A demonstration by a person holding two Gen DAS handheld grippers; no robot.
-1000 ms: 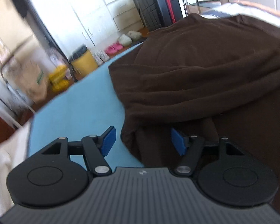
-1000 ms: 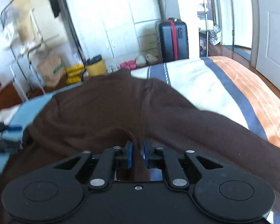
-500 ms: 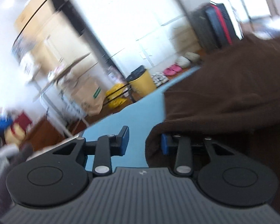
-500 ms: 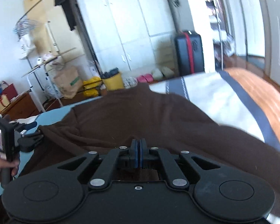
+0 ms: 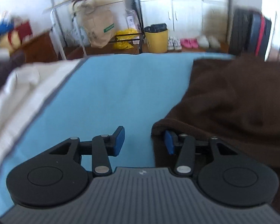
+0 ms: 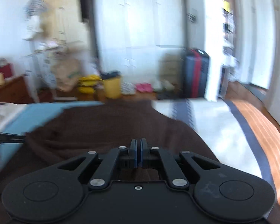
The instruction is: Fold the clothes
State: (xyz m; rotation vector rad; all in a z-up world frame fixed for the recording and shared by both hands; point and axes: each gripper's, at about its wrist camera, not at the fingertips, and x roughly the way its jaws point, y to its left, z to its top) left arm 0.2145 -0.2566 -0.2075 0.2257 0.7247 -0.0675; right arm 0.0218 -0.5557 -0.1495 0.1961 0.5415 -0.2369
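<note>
So there's a big brown garment spread out over the bed, lying partly on a light blue sheet and, further over, next to a white-and-navy striped blanket.

The left tool has its blue pads wide apart. Its left pad sits over bare blue sheet, and its right pad is tucked right up under a rolled corner of the brown fabric, which drapes over that finger. Nothing pinched between them.

The right tool is squeezed almost completely together, pads nearly touching, with brown cloth all around and under it. Honestly the shot's blurry, so I can't tell for sure if there's a fold of fabric caught in there or if it's just closed on nothing.

Off to the left on the bed there's a crumpled white sheet. Past the foot of the bed: a yellow bin with a black liner, a brown paper bag, some pink slippers, and a dark suitcase with a red stripe standing by the white cupboards.
</note>
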